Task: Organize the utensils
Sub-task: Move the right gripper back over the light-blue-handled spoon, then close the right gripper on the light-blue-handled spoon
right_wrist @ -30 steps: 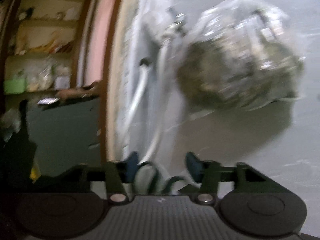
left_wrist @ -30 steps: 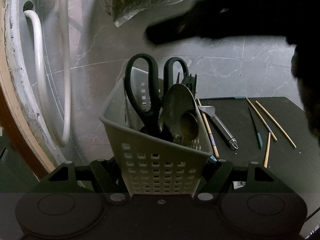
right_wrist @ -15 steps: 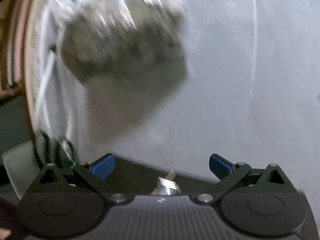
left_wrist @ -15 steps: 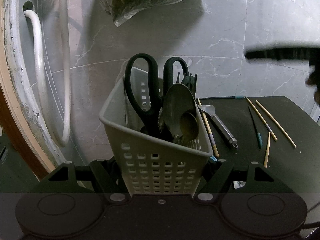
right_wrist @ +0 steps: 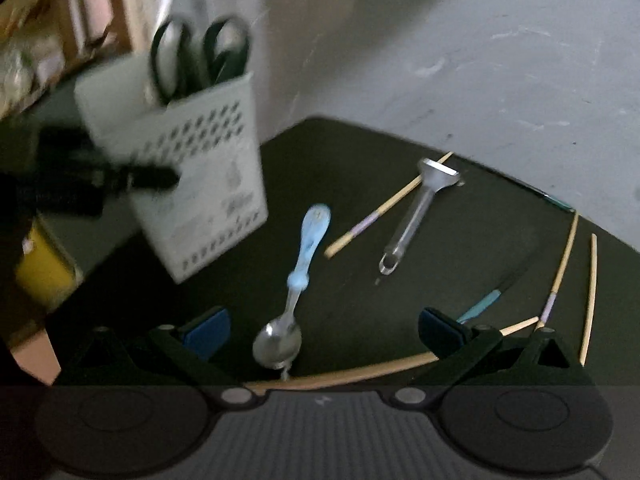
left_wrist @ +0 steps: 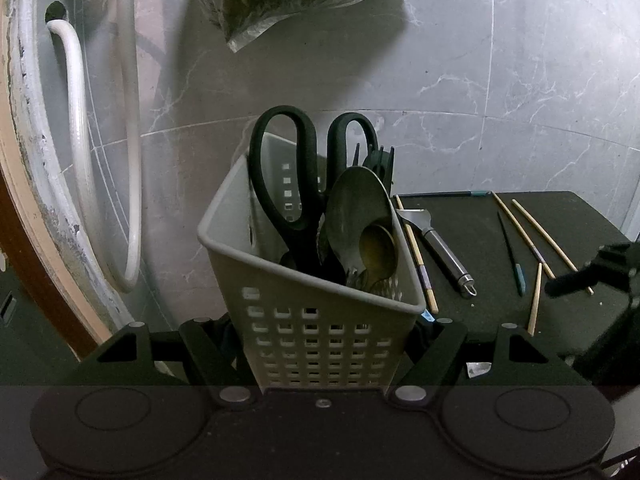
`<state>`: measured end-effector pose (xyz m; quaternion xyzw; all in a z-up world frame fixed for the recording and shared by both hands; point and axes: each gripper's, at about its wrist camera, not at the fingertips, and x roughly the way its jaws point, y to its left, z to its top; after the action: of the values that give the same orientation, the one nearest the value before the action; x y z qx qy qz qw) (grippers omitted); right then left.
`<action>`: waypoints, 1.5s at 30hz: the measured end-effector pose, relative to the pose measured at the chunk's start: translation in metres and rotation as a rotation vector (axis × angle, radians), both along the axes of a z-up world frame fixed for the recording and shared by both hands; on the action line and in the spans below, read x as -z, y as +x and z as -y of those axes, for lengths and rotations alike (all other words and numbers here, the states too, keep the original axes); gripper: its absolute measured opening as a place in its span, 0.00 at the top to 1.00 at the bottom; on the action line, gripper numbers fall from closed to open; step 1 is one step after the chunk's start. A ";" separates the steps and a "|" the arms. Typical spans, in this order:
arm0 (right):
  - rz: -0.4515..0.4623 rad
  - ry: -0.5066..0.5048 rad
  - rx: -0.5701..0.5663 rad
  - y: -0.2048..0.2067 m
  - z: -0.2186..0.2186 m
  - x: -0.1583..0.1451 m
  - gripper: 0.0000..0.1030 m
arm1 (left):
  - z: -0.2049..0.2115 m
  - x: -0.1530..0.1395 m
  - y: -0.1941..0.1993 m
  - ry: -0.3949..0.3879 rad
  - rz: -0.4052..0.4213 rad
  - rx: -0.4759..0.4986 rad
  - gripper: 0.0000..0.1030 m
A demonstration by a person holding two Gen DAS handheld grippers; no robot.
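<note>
Two grippers: left (left_wrist: 324, 322) clamping caddy (left_wrist: 320, 320), right (right_wrist: 324, 330) wide above seemingly blue-handled spoon (right_wrist: 298, 284).

Our left tool (left_wrist: 326, 344) points forward and slightly down, its fingers closed tight against the sides of a container. Our right tool (right_wrist: 322, 330) tilts steeply downward, blue-padded fingers (right_wrist: 208, 328) spread fully apart, gripping nothing.
</note>
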<state>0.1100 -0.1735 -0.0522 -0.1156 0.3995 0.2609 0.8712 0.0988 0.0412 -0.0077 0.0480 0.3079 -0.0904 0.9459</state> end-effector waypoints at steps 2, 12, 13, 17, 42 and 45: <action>0.002 -0.047 -0.021 -0.002 -0.007 0.007 0.00 | 0.000 0.000 0.000 0.000 0.000 0.001 0.26; 0.017 -0.145 -0.002 -0.001 -0.011 0.022 0.00 | 0.000 0.000 0.000 0.000 0.000 0.000 0.26; 0.021 -0.152 0.005 -0.001 -0.010 0.022 0.00 | 0.000 0.000 0.000 -0.001 0.000 0.000 0.26; 0.045 -0.181 0.058 0.006 -0.004 0.023 0.00 | 0.000 0.000 0.000 0.000 -0.001 0.000 0.26; -0.029 0.261 0.321 0.042 0.050 0.023 0.22 | -0.001 0.001 -0.002 0.002 -0.006 0.003 0.26; -0.037 0.276 0.347 0.047 0.052 0.028 0.38 | -0.001 0.000 -0.002 0.003 -0.007 0.002 0.26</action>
<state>0.1567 -0.2255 -0.0807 0.0799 0.3899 0.1614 0.9031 0.0968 0.0418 -0.0081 0.0494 0.3115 -0.0912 0.9446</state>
